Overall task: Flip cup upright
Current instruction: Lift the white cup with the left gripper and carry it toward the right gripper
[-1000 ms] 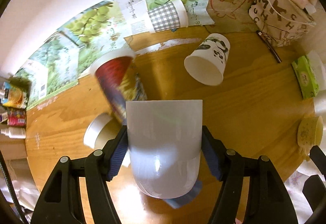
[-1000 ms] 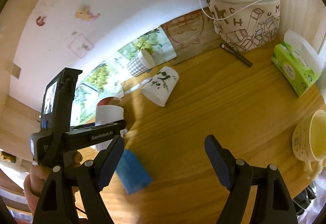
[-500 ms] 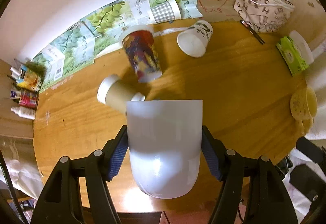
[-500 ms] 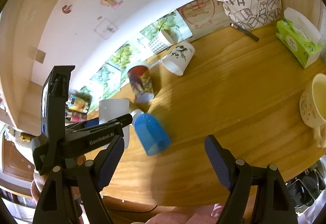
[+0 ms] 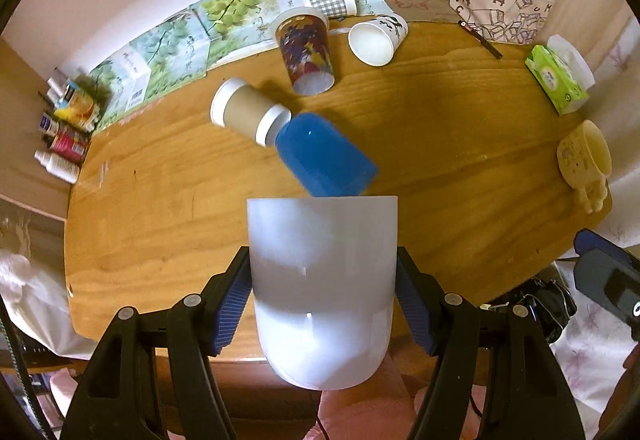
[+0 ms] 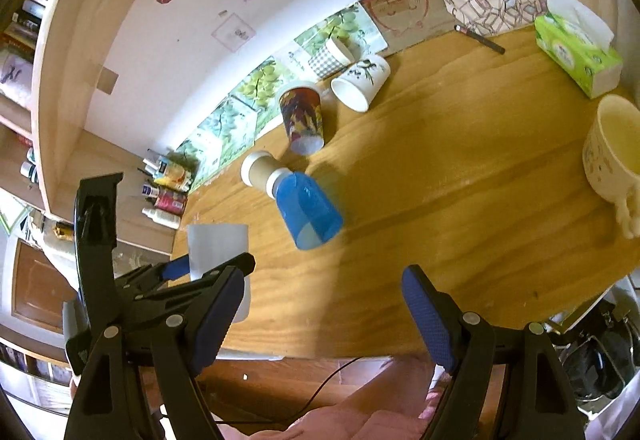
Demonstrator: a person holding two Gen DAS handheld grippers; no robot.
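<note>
Centrally, a round wooden desk (image 5: 440,168) carries every loose item; grape-printed cartons (image 5: 224,28) with unreadable characters line its far edge against the wall. A lettered canvas bag (image 5: 500,8), showing "H", "U", "M" and "K" among its print, stands at the far right corner, with a green tissue box (image 5: 556,80) near it and a cream mug (image 6: 612,152) at the right edge.

The left tool (image 5: 324,296) grips a frosted white cup (image 5: 322,280) by its sides, held above the near edge of the desk with the rounded base toward the camera and the rim pointing away. Seen from the right wrist, the cup's rim is on top. The right tool (image 6: 324,316) hangs spread wide over the near edge, holding nothing.

A blue cup (image 5: 324,156) lies on its side mid-desk, its base just beside a brown sleeved paper cup (image 5: 250,112), also on its side. Farther back, a floral-print cup (image 5: 306,52) stands mouth-down, a white cup with a leaf motif (image 5: 378,38) lies with its mouth toward the camera, and a gingham paper cup (image 5: 334,2) lies by the cartons. A dark pen (image 5: 480,39) rests near the bag.
</note>
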